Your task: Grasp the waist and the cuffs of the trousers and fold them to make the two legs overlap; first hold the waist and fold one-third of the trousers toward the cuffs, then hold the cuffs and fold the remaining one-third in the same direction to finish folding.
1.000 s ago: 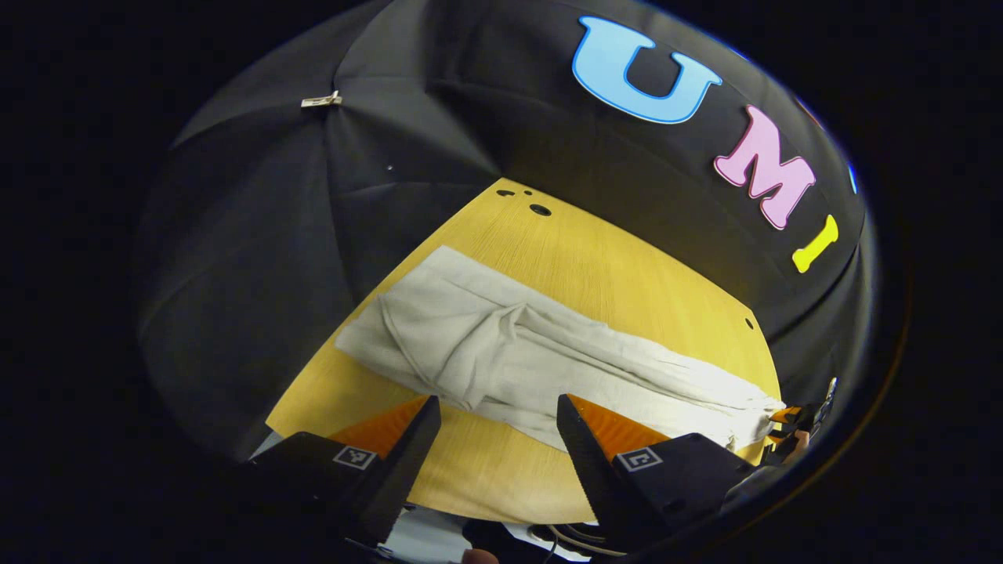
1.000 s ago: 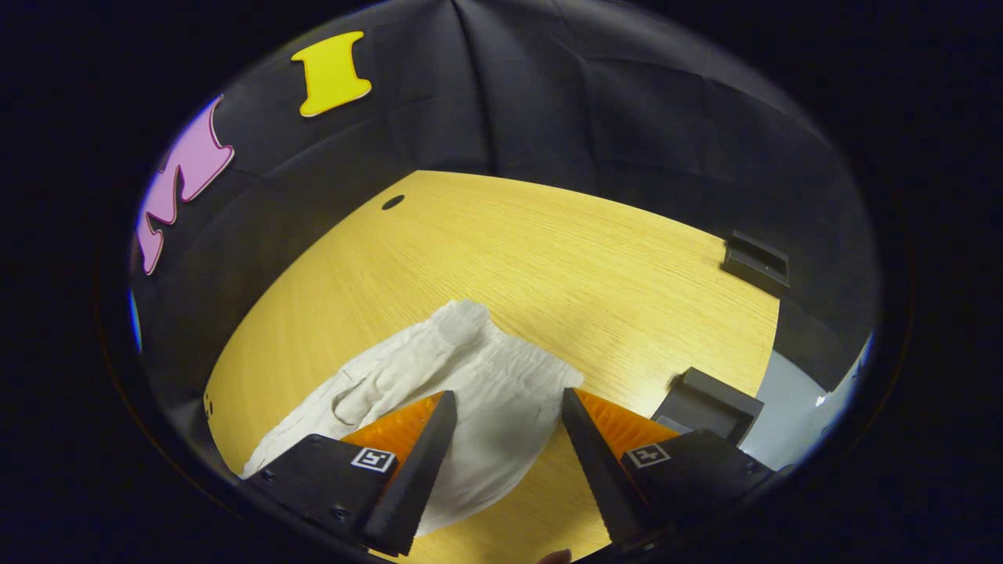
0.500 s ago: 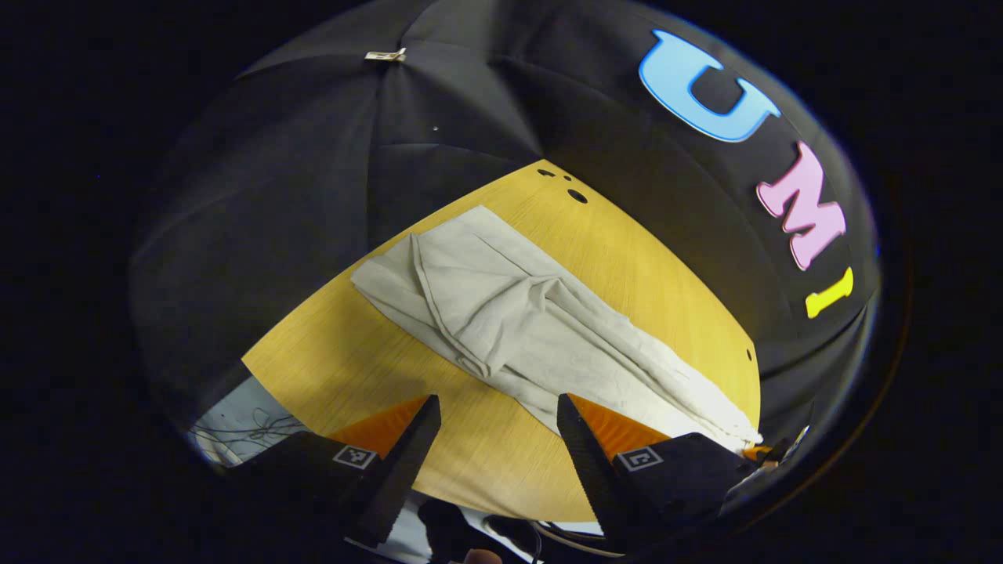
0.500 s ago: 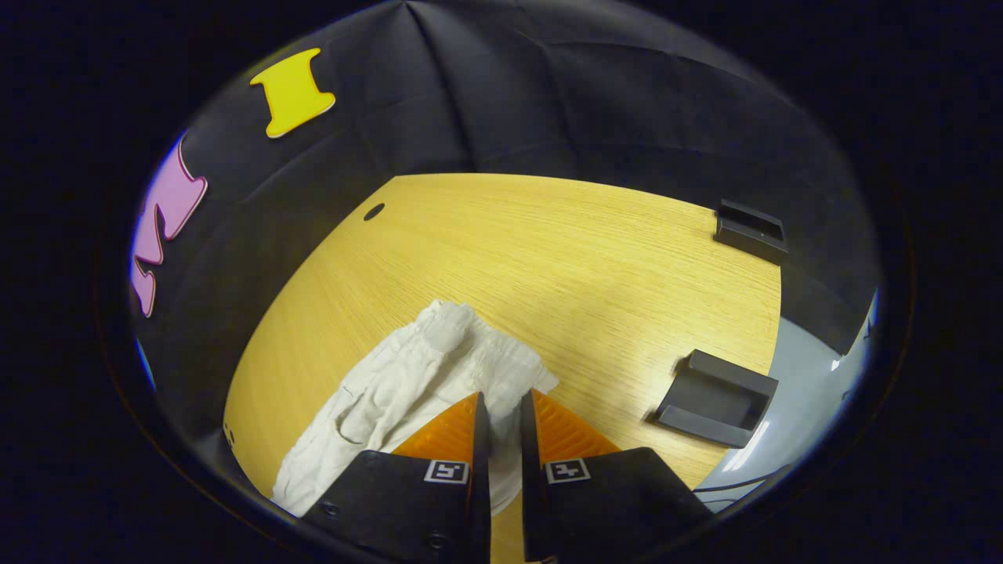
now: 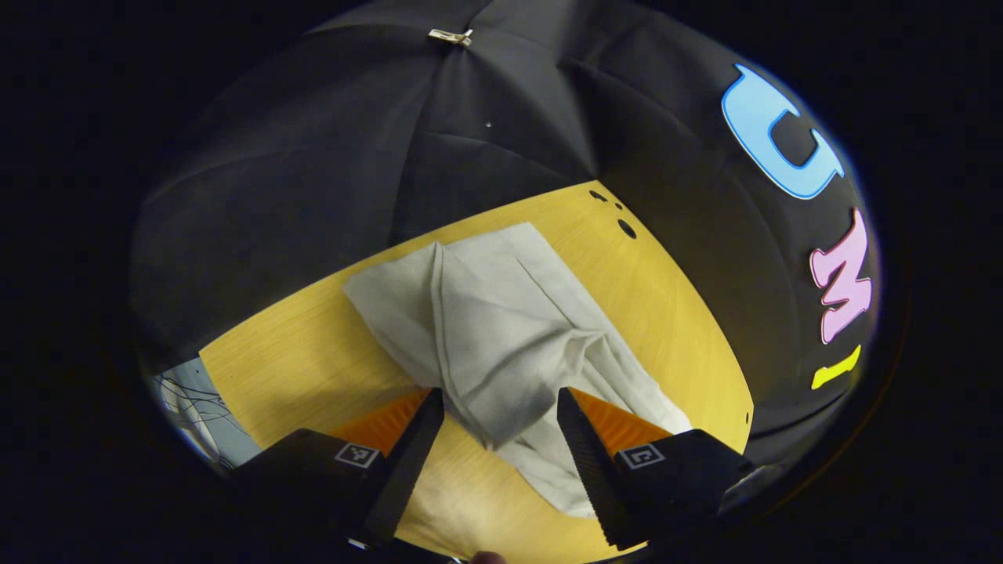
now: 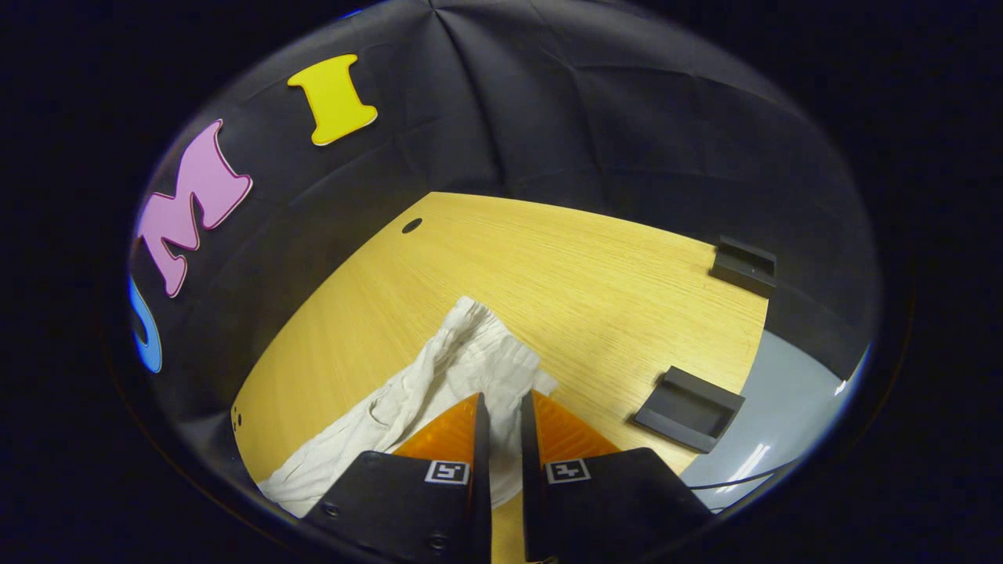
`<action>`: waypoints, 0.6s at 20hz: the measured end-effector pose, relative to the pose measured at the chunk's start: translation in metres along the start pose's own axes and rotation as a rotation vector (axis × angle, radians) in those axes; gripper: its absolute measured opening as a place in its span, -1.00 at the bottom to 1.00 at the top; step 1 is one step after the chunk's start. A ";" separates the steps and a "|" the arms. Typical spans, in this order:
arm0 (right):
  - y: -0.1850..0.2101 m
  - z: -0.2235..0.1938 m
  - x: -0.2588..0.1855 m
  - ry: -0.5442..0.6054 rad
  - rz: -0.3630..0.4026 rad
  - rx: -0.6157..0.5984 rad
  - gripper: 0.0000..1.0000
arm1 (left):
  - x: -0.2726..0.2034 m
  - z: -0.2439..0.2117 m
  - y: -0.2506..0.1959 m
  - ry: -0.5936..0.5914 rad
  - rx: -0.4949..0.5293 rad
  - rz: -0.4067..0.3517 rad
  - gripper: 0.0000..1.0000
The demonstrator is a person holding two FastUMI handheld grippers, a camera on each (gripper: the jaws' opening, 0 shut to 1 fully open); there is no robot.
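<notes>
Counter (image 6: 595,274): yellow wood-grain top, round holes near far edge. Off-white trousers (image 5: 501,329) lie rumpled on it, cuffs toward far corner in left gripper view, gathered waist (image 6: 478,352) mid-counter in right gripper view. Two dark holders (image 6: 688,407) (image 6: 743,265) sit along its right edge.

Holders: two dark holders, one (image 6: 689,407) at the worktop's (image 6: 595,274) near right edge, one (image 6: 743,265) at its far right corner.
Clip: metal clip (image 5: 450,36) on the wall cloth.

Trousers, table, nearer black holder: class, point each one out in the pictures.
trousers (image 5: 501,313), left gripper view: the flat cloth ahead of the open jaws.
table (image 6: 580,266), right gripper view: bare wood beyond the waist.
nearer black holder (image 6: 689,407), right gripper view: its middle.
</notes>
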State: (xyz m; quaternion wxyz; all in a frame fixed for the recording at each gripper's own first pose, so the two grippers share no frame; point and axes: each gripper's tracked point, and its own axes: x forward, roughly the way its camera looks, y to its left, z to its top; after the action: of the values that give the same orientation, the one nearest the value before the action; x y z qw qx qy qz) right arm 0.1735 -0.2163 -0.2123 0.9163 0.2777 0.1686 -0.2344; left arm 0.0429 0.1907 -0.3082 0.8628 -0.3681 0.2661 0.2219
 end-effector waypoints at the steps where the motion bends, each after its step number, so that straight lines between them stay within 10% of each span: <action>1: 0.003 0.002 -0.004 -0.007 0.010 -0.012 -0.59 | 0.004 0.005 -0.002 -0.011 0.008 0.009 0.91; 6: 0.014 0.008 -0.024 -0.048 0.036 -0.027 -0.59 | 0.026 0.014 -0.001 -0.029 0.101 0.098 0.77; 10: 0.026 0.012 -0.042 -0.083 0.059 -0.039 -0.59 | 0.032 0.016 -0.003 -0.014 0.060 0.083 -0.63; 12: 0.035 0.018 -0.053 -0.109 0.073 -0.053 -0.59 | 0.030 0.013 -0.006 0.004 0.009 0.035 -0.78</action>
State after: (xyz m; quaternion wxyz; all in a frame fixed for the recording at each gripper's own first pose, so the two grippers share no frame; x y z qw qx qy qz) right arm 0.1508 -0.1834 -0.1595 0.9390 0.2463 0.1145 -0.2109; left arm 0.0728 0.2024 -0.3166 0.8599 -0.3602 0.2752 0.2348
